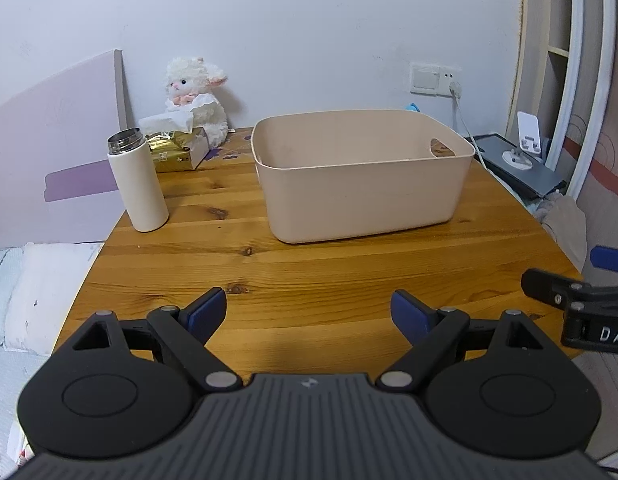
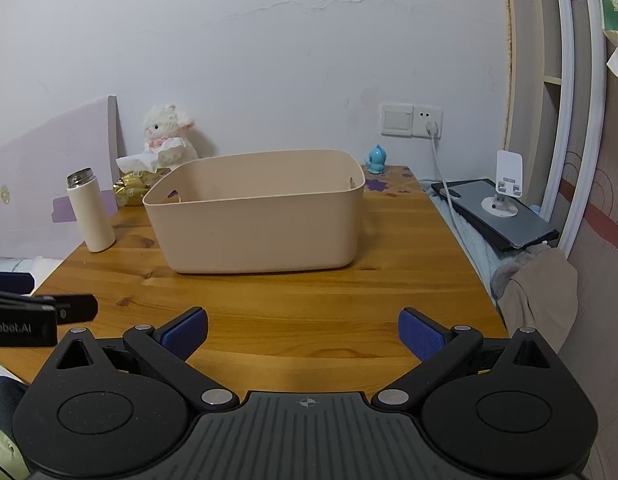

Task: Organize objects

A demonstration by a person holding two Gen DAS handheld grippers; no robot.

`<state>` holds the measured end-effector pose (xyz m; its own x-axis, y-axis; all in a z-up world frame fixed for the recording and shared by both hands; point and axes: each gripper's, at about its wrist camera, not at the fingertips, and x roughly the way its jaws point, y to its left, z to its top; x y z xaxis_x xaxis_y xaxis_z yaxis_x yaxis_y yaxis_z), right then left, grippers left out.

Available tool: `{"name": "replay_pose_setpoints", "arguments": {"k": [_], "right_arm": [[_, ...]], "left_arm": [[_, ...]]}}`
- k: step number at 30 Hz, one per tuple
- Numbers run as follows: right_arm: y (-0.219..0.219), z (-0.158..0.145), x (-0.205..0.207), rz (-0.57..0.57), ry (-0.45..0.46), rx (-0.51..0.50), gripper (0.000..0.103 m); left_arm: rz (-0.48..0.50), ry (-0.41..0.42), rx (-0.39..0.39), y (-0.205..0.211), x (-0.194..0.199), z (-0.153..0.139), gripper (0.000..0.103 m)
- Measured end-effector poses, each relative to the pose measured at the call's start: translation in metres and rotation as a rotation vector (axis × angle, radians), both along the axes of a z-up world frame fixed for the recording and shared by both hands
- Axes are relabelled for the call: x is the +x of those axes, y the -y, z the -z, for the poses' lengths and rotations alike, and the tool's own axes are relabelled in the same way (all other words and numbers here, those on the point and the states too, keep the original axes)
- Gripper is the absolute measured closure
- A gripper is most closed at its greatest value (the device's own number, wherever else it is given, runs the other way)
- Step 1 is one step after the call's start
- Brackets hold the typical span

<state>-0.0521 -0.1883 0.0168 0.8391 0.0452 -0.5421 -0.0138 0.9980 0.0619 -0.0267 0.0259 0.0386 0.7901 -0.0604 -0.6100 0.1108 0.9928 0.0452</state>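
Note:
A beige plastic bin (image 1: 361, 184) (image 2: 257, 224) stands mid-table on the wooden table (image 1: 269, 272) (image 2: 293, 292); no contents show above its rim. Left of it stands a cream flask (image 1: 139, 180) (image 2: 91, 212) with no lid. Behind the flask lie a gold tissue pack (image 1: 175, 152) (image 2: 135, 188) and a white plush lamb (image 1: 197, 100) (image 2: 167, 136). A small blue figurine (image 2: 376, 159) (image 1: 413, 107) sits behind the bin. My left gripper (image 1: 309, 312) hovers open over the near table edge, holding nothing. My right gripper (image 2: 303, 332) is open beside it, also holding nothing.
A pale board (image 1: 57, 148) leans against the wall at the left. Off the table's right edge lie a dark tablet (image 2: 497, 216) with a white stand (image 2: 507, 184), a charging cable (image 2: 441, 168) and bunched cloth (image 2: 537, 296). Bedding (image 1: 25, 292) lies at the left.

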Motion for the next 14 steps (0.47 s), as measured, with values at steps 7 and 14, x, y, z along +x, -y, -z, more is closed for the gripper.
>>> {"name": "replay_pose_setpoints", "arguments": {"k": [7, 14], "right_arm": [[-0.003, 0.002, 0.006, -0.005, -0.014, 0.000, 0.000], [-0.007, 0.008, 0.017, -0.009, -0.039, 0.000, 0.000]], "left_arm": [[-0.016, -0.011, -0.018, -0.007, 0.005, 0.001, 0.013], [-0.012, -0.034, -0.025, -0.012, 0.015, 0.008, 0.013]]}}
